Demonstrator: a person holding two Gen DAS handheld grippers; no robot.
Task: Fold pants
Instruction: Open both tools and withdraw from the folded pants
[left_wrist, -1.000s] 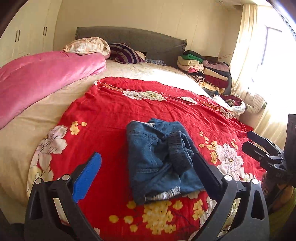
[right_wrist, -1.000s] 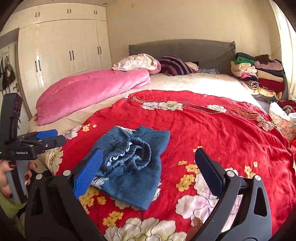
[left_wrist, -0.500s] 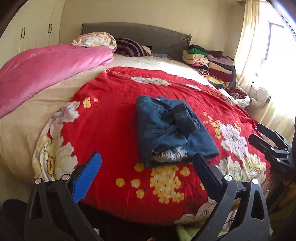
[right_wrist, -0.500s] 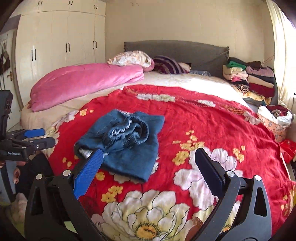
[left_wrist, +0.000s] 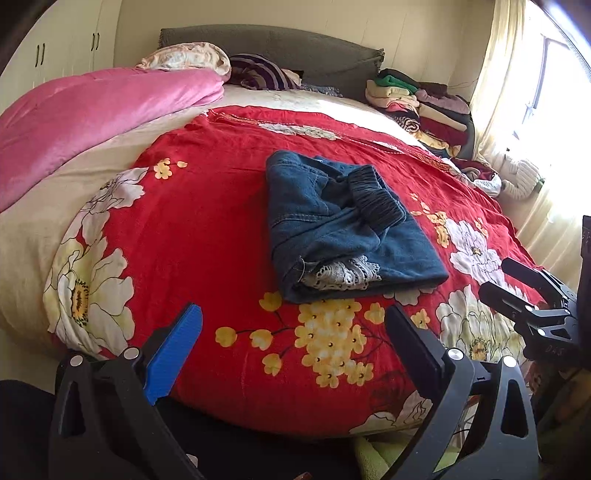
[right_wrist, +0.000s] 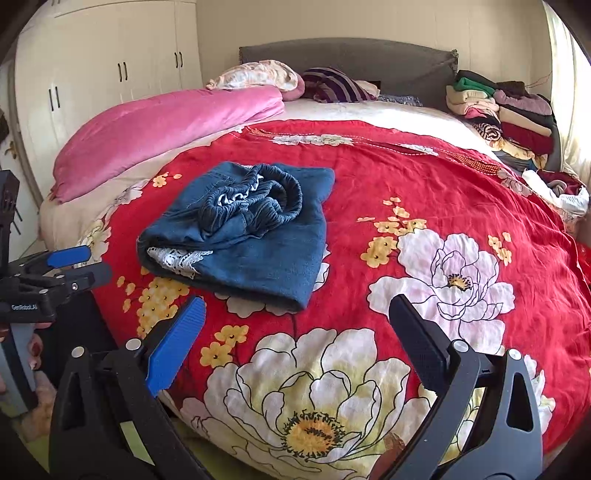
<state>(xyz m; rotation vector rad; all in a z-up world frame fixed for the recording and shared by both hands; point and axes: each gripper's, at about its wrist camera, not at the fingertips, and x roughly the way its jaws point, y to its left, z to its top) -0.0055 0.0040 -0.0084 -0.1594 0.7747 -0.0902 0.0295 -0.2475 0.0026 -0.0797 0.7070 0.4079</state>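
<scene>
Both my left tongs (left_wrist: 293, 349) and right tongs (right_wrist: 295, 341) are wide open and empty, with the folded pants (left_wrist: 343, 225) lying ahead on the red blanket (left_wrist: 207, 229), nearer my left.

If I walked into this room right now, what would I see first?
First, the huge red flowered blanket spread across the bed. Lying on it toward the near edge is a small folded bundle of blue denim pants, a bit of white lace poking out. Next, the fat pink quilt along the left side, and a tall stack of folded clothes by the headboard on the right.
</scene>
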